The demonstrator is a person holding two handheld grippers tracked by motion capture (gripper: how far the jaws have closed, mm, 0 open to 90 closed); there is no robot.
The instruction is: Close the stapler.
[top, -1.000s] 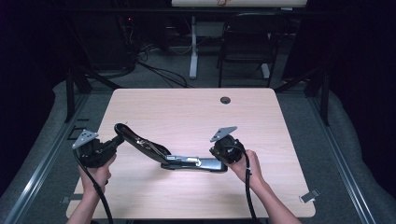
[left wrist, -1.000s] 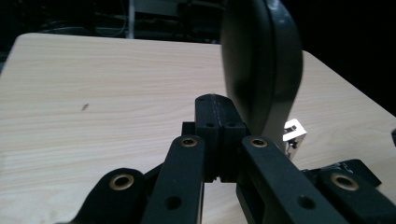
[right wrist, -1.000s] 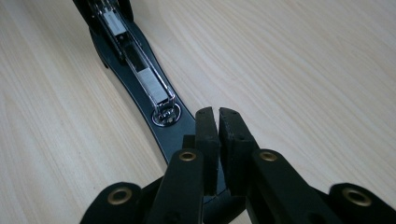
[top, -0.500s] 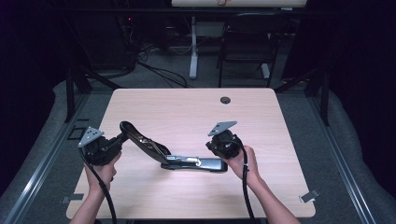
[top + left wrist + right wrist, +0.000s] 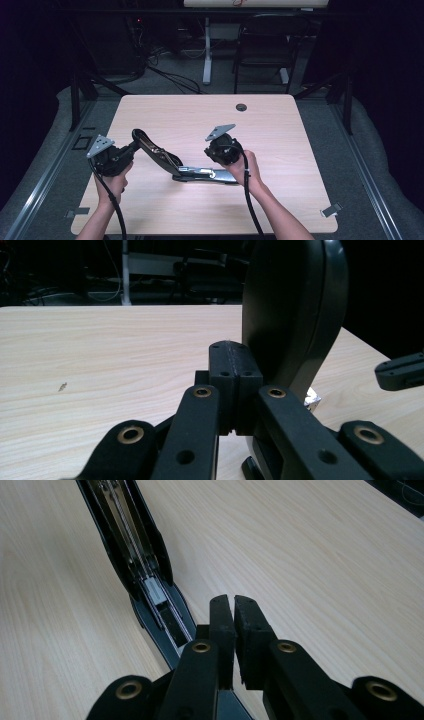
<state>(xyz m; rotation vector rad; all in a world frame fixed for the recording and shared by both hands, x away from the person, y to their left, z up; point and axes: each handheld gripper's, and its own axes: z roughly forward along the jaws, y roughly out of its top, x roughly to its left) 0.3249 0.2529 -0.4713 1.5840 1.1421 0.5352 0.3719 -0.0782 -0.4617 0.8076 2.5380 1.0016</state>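
Observation:
A black stapler [image 5: 156, 151] lies swung open on the wooden table [image 5: 300, 150]. Its metal base [image 5: 207, 174] rests flat and its top arm slants up to the left. My left gripper [image 5: 132, 148] is shut, with its tips against the raised rounded end of the arm. In the left gripper view that dark end [image 5: 295, 315] rises just behind and right of the closed left gripper [image 5: 235, 360]. My right gripper [image 5: 216, 162] sits over the base's right part. Its jaws [image 5: 234, 602] stand almost together with nothing seen between them, beside the open staple channel [image 5: 135, 545].
A round cable hole [image 5: 241, 107] sits near the table's far edge. Bare wood spreads right of the stapler and toward the back. A chair [image 5: 265, 55] and a desk leg [image 5: 206, 55] stand on the floor beyond. Part of the right gripper [image 5: 400, 372] shows at the far right.
My left gripper has shifted to the right, pushing the stapler's raised end with it. My right gripper has moved left along the base.

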